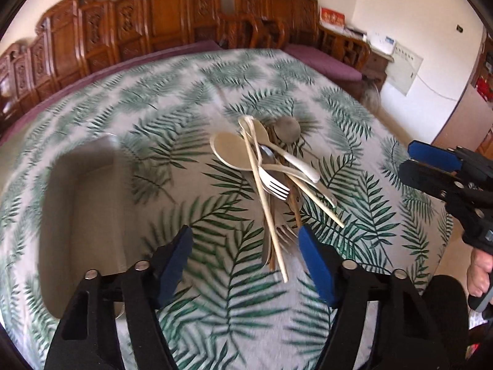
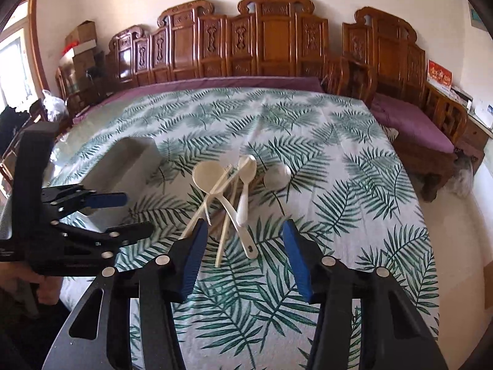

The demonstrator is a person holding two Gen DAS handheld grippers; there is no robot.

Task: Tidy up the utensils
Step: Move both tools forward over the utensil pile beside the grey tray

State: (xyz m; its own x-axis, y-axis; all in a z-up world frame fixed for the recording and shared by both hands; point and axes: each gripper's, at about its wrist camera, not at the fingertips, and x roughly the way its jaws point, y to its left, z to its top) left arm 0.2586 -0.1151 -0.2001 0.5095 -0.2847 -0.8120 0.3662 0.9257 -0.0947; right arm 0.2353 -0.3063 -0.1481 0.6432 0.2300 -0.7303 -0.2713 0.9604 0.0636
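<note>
A pile of utensils [image 1: 271,172] lies on the leaf-print tablecloth: cream spoons, pale chopsticks, a metal fork [image 1: 274,185] and a white ladle-like spoon. It also shows in the right wrist view [image 2: 231,197]. My left gripper [image 1: 246,259] is open and empty, hovering just before the pile's near end. My right gripper [image 2: 243,249] is open and empty, just short of the pile. An empty grey tray [image 1: 83,209] sits left of the pile; in the right wrist view the tray [image 2: 129,160] lies beyond the left gripper [image 2: 129,212].
The table [image 2: 354,185] is covered in a green fern-print cloth. Carved wooden benches [image 2: 262,43] with purple cushions line the far side. The right gripper [image 1: 431,166] shows at the right edge of the left wrist view.
</note>
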